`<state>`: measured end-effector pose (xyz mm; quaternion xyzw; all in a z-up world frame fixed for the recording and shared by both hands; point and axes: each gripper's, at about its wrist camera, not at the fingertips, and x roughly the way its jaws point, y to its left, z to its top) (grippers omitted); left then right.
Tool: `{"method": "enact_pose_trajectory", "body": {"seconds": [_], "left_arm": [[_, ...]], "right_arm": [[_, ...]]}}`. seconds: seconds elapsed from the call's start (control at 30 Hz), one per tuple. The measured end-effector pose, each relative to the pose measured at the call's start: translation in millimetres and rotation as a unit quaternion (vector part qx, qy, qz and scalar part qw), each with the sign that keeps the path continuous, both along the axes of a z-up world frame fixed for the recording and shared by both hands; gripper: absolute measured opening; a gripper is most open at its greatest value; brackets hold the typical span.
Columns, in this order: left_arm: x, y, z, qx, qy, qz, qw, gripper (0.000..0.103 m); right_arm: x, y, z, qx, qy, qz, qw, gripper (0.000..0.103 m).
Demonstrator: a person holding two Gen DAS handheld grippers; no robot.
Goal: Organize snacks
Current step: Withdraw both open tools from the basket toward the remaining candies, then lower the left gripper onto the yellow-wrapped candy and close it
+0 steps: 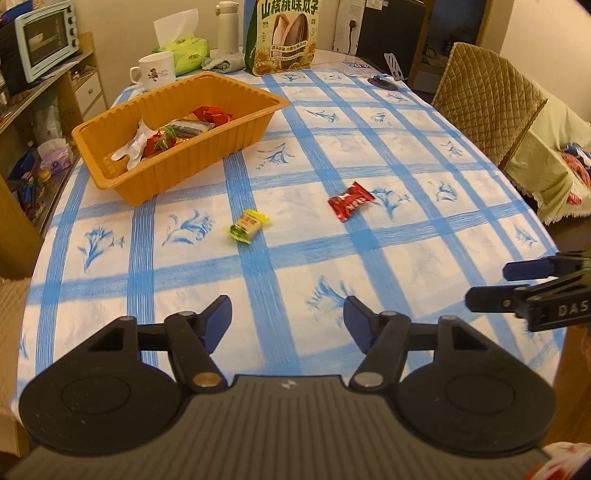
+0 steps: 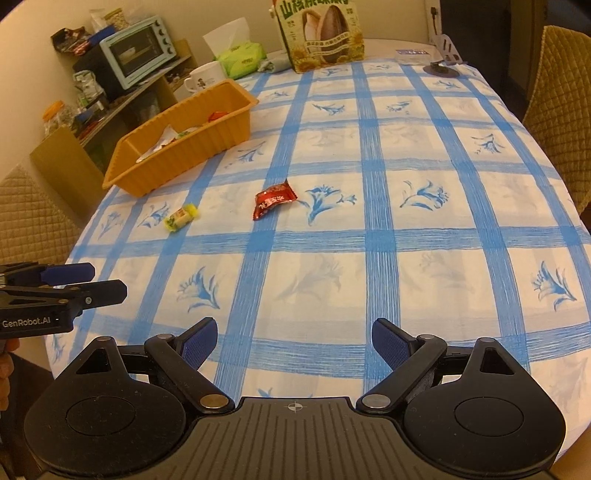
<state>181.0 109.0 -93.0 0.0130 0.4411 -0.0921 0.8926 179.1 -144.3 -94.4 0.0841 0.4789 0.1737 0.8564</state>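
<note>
An orange basket (image 1: 207, 147) (image 2: 192, 147) with several wrapped snacks inside stands at the left of the blue-checked table. A yellow-green wrapped candy (image 1: 247, 226) (image 2: 181, 216) lies on the cloth in front of it. To its right lies a red snack packet (image 1: 350, 201) (image 2: 273, 199). My left gripper (image 1: 288, 317) hangs open above the near part of the cloth, well short of both snacks, with nothing between its fingers. My right gripper (image 2: 293, 338) is open too and empty, beside the left one; it shows at the right edge of the left wrist view (image 1: 491, 286).
A big sunflower-seed bag (image 1: 282, 35) (image 2: 321, 35), a white mug (image 1: 155, 72), a tissue pack (image 1: 184, 51) and a thermos (image 1: 227, 29) stand at the far table edge. Quilted chairs (image 1: 484, 99) (image 2: 561, 122) flank the right side. A shelf with a toaster oven (image 1: 44, 40) is on the left.
</note>
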Motion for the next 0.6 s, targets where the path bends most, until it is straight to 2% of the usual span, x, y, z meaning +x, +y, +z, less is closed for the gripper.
{"method": "enact_pose_trajectory", "body": {"seconds": [0.1, 0.3, 0.6], "left_arm": [[17, 6, -8, 0.006, 0.001, -0.013, 0.9999, 0.054], [51, 13, -18, 0.019, -0.006, -0.044, 0.9988, 0.045], [95, 19, -35, 0.032, -0.004, -0.077, 0.9965, 0.038]], "right_arm": [[6, 4, -2, 0.001, -0.002, -0.018, 1.000, 0.090], [16, 12, -6, 0.003, -0.007, -0.045, 0.999, 0.090], [26, 26, -8, -0.001, -0.014, -0.069, 0.998, 0.090]]}}
